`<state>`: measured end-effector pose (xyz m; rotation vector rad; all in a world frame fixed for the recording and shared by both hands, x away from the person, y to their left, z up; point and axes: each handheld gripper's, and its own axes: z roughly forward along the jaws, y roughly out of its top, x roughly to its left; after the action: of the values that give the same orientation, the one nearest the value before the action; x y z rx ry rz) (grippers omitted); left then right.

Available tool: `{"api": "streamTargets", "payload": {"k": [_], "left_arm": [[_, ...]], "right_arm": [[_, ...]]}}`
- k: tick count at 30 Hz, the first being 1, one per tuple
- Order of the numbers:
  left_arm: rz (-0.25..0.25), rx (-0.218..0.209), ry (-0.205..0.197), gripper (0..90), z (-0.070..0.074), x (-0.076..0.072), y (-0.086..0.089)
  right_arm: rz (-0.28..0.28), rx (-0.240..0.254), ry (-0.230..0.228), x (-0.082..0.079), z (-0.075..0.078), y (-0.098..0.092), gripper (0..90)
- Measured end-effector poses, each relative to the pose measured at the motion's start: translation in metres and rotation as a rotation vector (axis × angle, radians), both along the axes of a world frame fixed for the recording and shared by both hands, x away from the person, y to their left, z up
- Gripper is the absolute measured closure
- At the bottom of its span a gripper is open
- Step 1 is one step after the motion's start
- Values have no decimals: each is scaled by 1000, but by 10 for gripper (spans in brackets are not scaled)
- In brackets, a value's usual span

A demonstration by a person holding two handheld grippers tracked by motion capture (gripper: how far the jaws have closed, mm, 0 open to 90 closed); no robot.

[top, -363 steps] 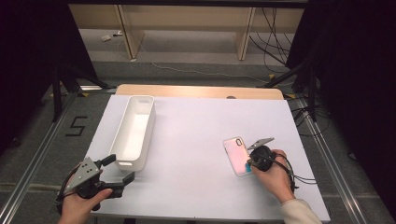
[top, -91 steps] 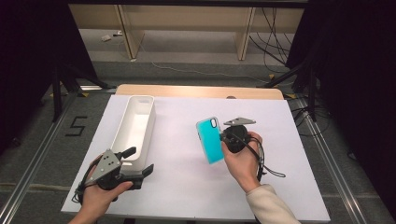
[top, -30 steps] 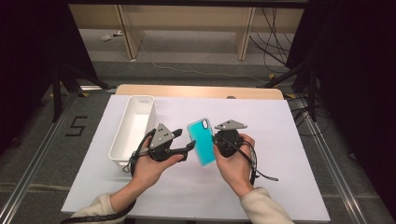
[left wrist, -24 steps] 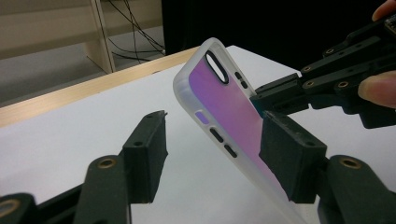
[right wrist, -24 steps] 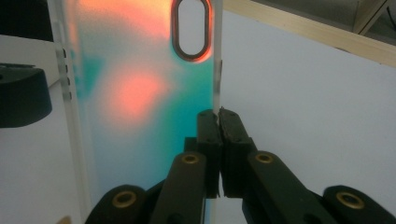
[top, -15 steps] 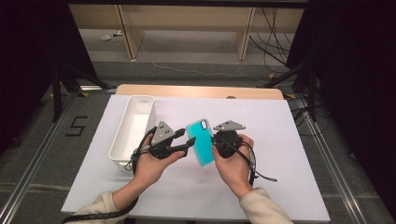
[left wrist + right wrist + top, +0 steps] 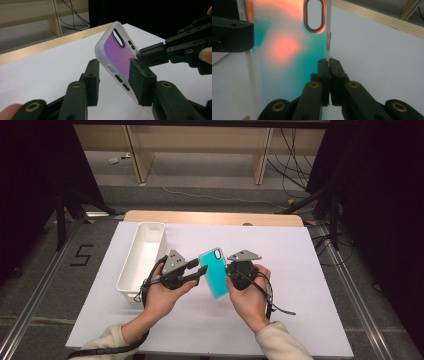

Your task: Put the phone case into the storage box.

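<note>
While the right gripper (image 7: 231, 276) pinches one edge of the phone case (image 7: 216, 272) above the desk (image 7: 310, 270), the left gripper (image 7: 201, 268), jaws just closing, straddles its other edge, not yet pressing.

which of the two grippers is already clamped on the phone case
The right gripper, shut on the iridescent teal phone case's edge; the left gripper's jaws have been closing, with a gap on one side.

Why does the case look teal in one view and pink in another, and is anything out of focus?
High view: sharp, evenly lit, case teal. Left gripper view: case purple-pink, crisp; near tongs slightly soft. Right gripper view: case very close, blurred, glowing orange over teal. The finish seems to shift colour with angle.
</note>
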<state>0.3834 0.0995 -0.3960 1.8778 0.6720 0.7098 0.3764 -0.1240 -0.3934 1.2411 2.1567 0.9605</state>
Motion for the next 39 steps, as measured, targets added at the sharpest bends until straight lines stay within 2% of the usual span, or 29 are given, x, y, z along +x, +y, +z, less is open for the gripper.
{"api": "streamTargets", "payload": {"k": [4,6,7,9,10,11,12,14,16,17,18,19,25,26,30,32,39], "left_arm": [[5,2,-2,633,0,0,1],[2,2,-2,637,0,0,1],[22,5,-17,639,0,1,2],[3,-1,-3,643,0,1,2],[-1,-1,-2,644,0,1,2],[1,1,-3,645,0,2,2],[1,0,-3,646,0,2,2],[5,3,-2,645,0,2,3],[8,4,-1,644,-1,3,3],[9,4,-2,644,-1,3,3],[10,5,-3,644,-1,3,4],[10,6,-4,646,-1,3,4],[6,-5,-10,681,-1,4,6],[8,-4,-10,689,-1,4,6],[3,-5,-12,712,1,5,9],[6,-4,-19,721,1,6,10],[9,-11,-22,759,2,9,15]], "right_arm": [[-6,7,7,-1,0,1,887],[4,-5,-18,1,-1,0,887],[-6,3,-11,0,-1,1,887],[-11,7,-3,-1,0,2,887],[1,-3,-24,0,-1,1,887],[8,-12,-26,0,0,1,887],[-8,1,-24,-1,0,3,887],[9,-23,-39,-2,0,2,886],[-9,-6,-18,-3,0,5,886],[9,-20,-37,-2,0,4,886],[14,-20,-36,-2,0,4,887],[3,-19,-41,-3,-1,5,886],[6,-15,-40,-3,-1,5,884],[-8,-2,-27,-5,0,6,883],[18,-18,-54,-4,-1,6,878],[5,-4,-40,-6,0,8,875],[22,-11,-57,-8,-2,11,861]]}}
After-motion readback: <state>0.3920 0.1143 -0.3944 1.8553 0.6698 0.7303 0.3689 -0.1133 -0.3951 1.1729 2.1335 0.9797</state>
